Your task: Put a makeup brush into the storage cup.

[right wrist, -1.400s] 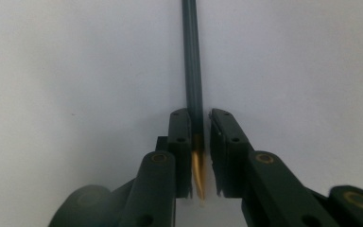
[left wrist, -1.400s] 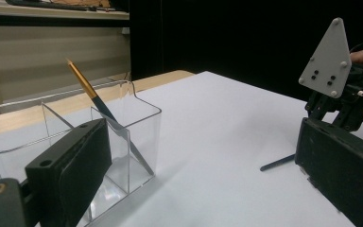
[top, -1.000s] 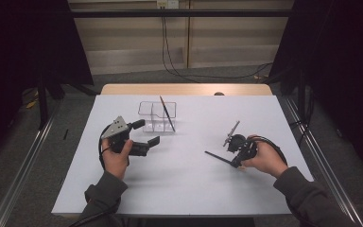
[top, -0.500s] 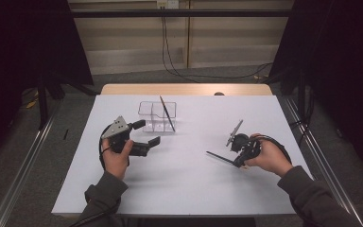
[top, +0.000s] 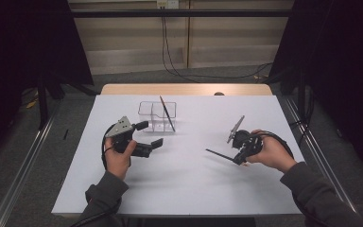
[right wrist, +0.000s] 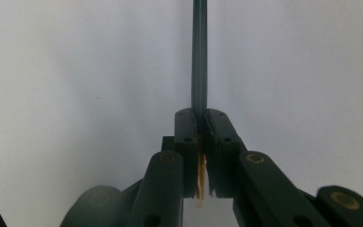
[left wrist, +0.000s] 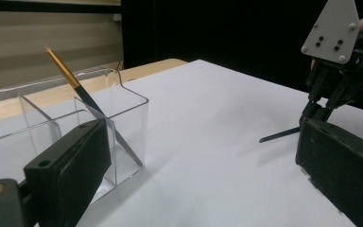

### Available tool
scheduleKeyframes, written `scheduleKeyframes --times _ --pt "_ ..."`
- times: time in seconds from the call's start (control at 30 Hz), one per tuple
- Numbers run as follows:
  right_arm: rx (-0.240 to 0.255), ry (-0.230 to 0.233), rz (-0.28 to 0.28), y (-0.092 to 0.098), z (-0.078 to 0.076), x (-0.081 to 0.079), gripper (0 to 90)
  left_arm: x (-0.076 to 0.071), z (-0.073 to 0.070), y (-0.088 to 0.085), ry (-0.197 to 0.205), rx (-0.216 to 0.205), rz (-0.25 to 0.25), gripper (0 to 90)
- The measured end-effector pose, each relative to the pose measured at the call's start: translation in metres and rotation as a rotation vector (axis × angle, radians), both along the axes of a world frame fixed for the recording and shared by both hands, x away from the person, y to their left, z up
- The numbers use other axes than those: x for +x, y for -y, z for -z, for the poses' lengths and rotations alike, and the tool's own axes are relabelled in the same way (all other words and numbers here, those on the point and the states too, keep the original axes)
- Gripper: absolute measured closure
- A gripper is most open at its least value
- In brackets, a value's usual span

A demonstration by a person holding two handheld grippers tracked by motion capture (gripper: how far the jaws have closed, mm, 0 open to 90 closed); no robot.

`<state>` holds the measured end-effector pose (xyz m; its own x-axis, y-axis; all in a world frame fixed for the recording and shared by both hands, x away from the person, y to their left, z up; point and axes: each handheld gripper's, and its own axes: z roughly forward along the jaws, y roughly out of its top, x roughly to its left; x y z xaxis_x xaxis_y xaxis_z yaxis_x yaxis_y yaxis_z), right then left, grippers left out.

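Table (top: 179,189): white top, with a wooden strip along its far edge.

Organizer (top: 157,117): clear plastic, with inner dividers, standing on the far-left part of the table. In the left gripper view its nearest wall (left wrist: 127,127) sits just past that gripper's left jaw.

Brush in organizer (top: 167,113): dark shaft with a gold end, leaning tilted in a compartment, the upper end pointing away from the person. The left gripper view shows the gold end (left wrist: 64,68) up above the rim and the lower end in the compartment's bottom corner.

Left gripper (top: 147,137): held in the left hand (top: 118,158), near side of the organizer, pointing toward it. Jaws stand well apart, nothing between them.

Right gripper (top: 238,158): held in the right hand (top: 272,152), on the right part of the table, well apart from the organizer. Jaws are clamped together on a second brush (top: 220,154).

Second brush, held: a thin dark shaft sticking out from the jaws toward the table's middle, low over the white top; whether its tip touches the surface is hard to tell. In the right gripper view the shaft (right wrist: 199,56) runs straight out from the jaws, and a pale gold stub (right wrist: 201,175) shows behind the pads.
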<state>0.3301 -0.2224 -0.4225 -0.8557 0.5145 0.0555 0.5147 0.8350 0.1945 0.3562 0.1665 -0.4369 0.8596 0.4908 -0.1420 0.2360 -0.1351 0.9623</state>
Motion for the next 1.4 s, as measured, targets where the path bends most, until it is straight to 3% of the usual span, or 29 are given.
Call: scheduleKeyframes --times 0.4,0.6,0.8,0.97,1.27,1.4 --pt "0.004 0.01 -0.02 -0.007 -0.01 0.002 85.0 0.002 -0.001 0.01 -0.024 0.026 0.028 2.4" --pt "0.003 0.019 -0.035 -0.012 -0.012 0.003 85.0 0.002 0.0 0.017 -0.048 0.042 0.075 2.0" --pt "0.004 0.02 -0.047 -0.015 -0.015 0.004 85.0 0.003 -0.001 0.025 -0.062 0.039 0.101 1.9" --pt "0.009 0.027 -0.059 -0.018 -0.018 0.005 85.0 0.005 -0.001 0.034 -0.105 0.023 0.129 0.8" --pt "0.002 0.027 -0.073 -0.022 -0.021 0.006 85.0 0.007 0.001 0.048 -0.144 0.06 0.156 2.7" --pt "0.003 0.029 -0.079 -0.023 -0.023 0.007 84.9 0.008 -0.001 0.052 -0.139 0.077 0.166 4.7"
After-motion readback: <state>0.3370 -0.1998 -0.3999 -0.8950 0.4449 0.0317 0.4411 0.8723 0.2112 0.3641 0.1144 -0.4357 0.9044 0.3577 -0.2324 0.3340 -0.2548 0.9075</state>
